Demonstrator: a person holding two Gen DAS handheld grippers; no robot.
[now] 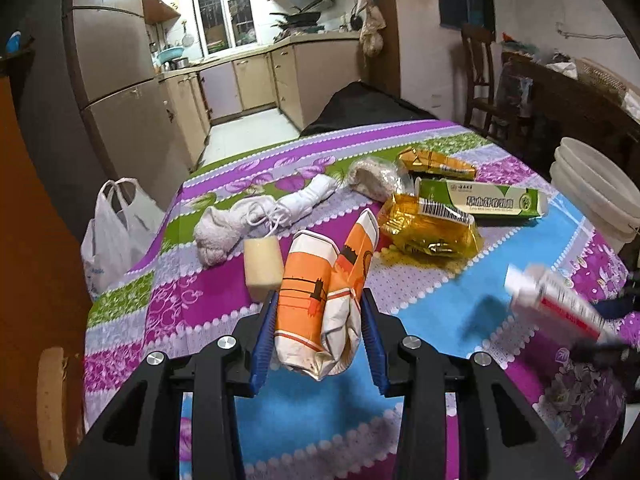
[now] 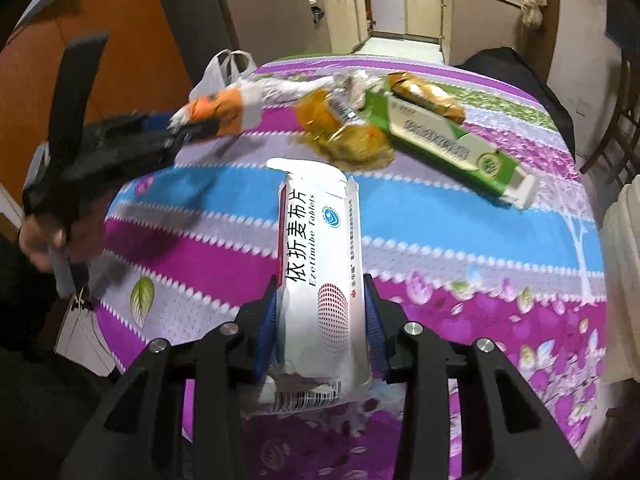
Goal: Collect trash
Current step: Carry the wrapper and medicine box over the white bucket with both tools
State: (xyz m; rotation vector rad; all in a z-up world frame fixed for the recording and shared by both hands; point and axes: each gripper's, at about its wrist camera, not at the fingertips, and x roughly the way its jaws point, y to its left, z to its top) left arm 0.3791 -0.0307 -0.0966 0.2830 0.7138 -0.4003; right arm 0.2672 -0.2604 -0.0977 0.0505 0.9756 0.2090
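Only the left wrist view shows the white sock (image 1: 308,200) and soap bar (image 1: 262,268) at the table's far left. The left gripper (image 1: 318,304) pinches a crumpled orange-and-white carton (image 1: 316,300) above the tablecloth (image 1: 432,320); the right gripper (image 2: 320,300) clamps a white Ezetimibe tablet box (image 2: 320,264), end flaps open.

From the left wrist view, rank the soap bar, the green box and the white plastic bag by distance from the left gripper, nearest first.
1. Soap bar, just ahead of the left gripper, slightly left.
2. Green box, right, mid-table.
3. White plastic bag, far left, off the table edge.
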